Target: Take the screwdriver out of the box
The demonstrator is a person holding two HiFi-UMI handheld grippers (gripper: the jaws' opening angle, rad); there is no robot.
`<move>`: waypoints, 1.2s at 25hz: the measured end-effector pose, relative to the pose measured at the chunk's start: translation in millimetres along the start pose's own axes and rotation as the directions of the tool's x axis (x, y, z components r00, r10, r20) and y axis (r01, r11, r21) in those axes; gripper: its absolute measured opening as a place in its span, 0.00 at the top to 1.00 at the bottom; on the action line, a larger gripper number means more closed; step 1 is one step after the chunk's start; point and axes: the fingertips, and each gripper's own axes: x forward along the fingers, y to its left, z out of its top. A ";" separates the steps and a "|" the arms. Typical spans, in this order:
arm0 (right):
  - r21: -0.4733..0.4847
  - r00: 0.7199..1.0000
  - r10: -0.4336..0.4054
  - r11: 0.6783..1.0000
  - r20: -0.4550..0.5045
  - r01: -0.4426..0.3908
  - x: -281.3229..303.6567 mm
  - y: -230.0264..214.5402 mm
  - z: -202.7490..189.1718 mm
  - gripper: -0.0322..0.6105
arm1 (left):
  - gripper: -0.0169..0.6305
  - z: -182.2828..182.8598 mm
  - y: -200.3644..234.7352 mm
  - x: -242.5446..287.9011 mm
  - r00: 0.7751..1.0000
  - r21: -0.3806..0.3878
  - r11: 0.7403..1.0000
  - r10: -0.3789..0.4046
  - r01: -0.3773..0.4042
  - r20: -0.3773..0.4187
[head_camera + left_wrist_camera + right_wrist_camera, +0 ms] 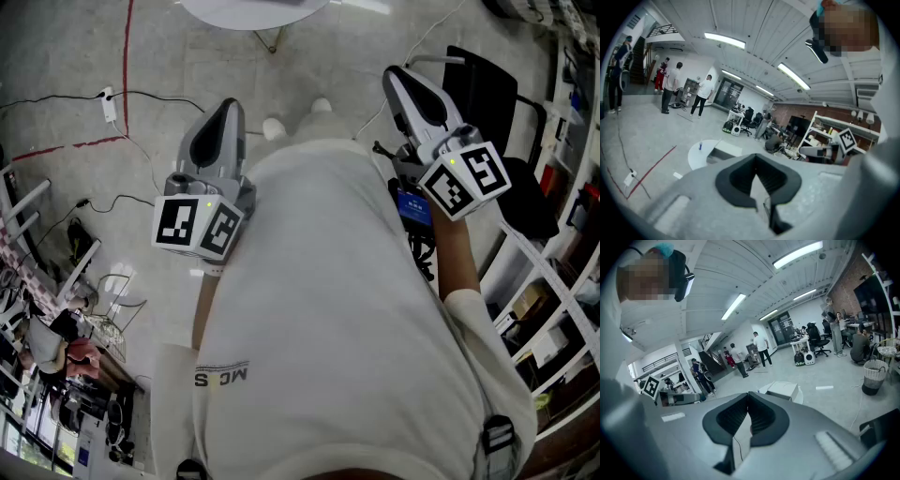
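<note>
Firstly, head view: one grey concrete floor (pixel 56 84) carries one red tape line (pixel 126 66), and one round white table (pixel 253 11) stands ahead. Two grippers are held either side of the person's white shirt (pixel 328 309), one per hand. The left gripper (pixel 228 108) and right gripper (pixel 398 80) are well apart, tips pointing away from the body.

Left gripper view: the jaws meet tip to tip with nothing between them. One box (pixel 724 151) sits on the table near one blue bottle (pixel 700 146).

Right gripper view: the jaws are likewise closed and empty. The box shows again on the table. The screwdriver cannot be made out.

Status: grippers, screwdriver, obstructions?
Left gripper, right gripper shut, empty, raised by chest. Screwdriver not visible; box on round table ahead. Nothing seen in the way.
</note>
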 end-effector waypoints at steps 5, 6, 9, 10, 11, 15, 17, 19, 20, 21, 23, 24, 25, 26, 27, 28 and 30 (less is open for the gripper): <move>-0.029 0.997 -0.031 0.999 -0.064 0.029 -27.8 13.7 -8.6 0.95 | 0.97 3.0 -42.9 5.0 0.996 -0.010 0.998 -0.061 0.060 -0.059; -0.039 0.997 -0.035 0.999 -0.072 0.032 -29.6 15.2 -11.1 0.95 | 0.97 1.8 -48.0 7.4 0.995 -0.012 0.998 -0.064 0.063 -0.071; -0.048 0.996 -0.037 0.998 -0.087 0.032 -29.3 13.9 -13.5 0.95 | 0.97 -0.7 -57.9 16.2 0.994 -0.013 0.998 -0.063 0.062 -0.089; -0.053 0.996 -0.031 0.998 -0.087 0.026 -28.5 12.6 -13.3 0.95 | 0.97 -1.3 -59.6 18.2 0.994 -0.009 0.998 -0.058 0.058 -0.093; -0.061 0.996 -0.023 0.998 -0.084 0.018 -27.7 11.1 -12.7 0.95 | 0.97 -2.4 -60.3 19.7 0.994 -0.004 0.999 -0.050 0.050 -0.099; -0.118 0.997 0.006 0.993 -0.074 -0.015 -25.7 -5.0 -7.6 0.95 | 0.97 -11.6 -64.3 32.1 0.992 0.011 1.000 -0.010 0.011 -0.124; -0.105 0.994 0.052 0.992 -0.097 -0.062 -20.7 -14.1 -8.2 0.94 | 0.97 -15.6 -69.5 41.2 0.991 0.019 1.000 0.008 -0.005 -0.130; -0.068 0.987 0.108 0.991 -0.116 -0.117 -14.6 -19.8 -10.0 0.83 | 0.97 -19.6 -72.7 45.9 0.990 0.022 0.999 0.034 -0.031 -0.136; -0.057 0.985 0.122 0.990 -0.123 -0.129 -10.9 -24.2 -10.3 0.83 | 0.97 -21.5 -72.5 47.9 0.989 0.019 0.999 0.050 -0.048 -0.138; -0.058 0.983 0.124 0.990 -0.132 -0.132 -6.4 -30.1 -10.1 0.87 | 0.97 -22.9 -71.1 51.0 0.988 0.014 0.998 0.066 -0.065 -0.137; -0.087 0.982 0.108 0.989 -0.154 -0.122 4.6 -43.5 -9.5 0.91 | 0.97 -23.5 -66.8 61.2 0.987 0.001 0.996 0.089 -0.090 -0.135; -0.110 0.983 0.104 0.986 -0.154 -0.122 9.9 -48.7 -9.4 0.91 | 0.97 -23.4 -64.9 66.5 0.986 -0.003 0.995 0.095 -0.096 -0.136; -0.136 0.983 0.111 0.982 -0.149 -0.132 15.6 -51.6 -9.6 0.91 | 0.97 -22.9 -62.4 71.0 0.985 -0.007 0.995 0.099 -0.101 -0.140; -0.163 0.980 0.126 0.975 -0.152 -0.151 22.7 -52.0 -10.3 0.94 | 0.97 -21.7 -57.8 74.9 0.984 -0.011 0.994 0.105 -0.107 -0.143; -0.188 0.976 0.142 0.967 -0.167 -0.173 32.1 -50.4 -11.2 0.96 | 0.97 -19.5 -50.1 78.4 0.983 -0.018 0.993 0.112 -0.115 -0.145; -0.208 0.971 0.153 0.960 -0.182 -0.190 43.6 -47.7 -10.8 0.97 | 0.97 -16.3 -39.3 81.9 0.982 -0.024 0.992 0.118 -0.123 -0.145; -0.229 0.969 0.164 0.952 -0.185 -0.205 69.9 -42.0 -5.3 0.97 | 0.97 -8.1 -12.9 89.5 0.982 -0.030 0.991 0.125 -0.130 -0.139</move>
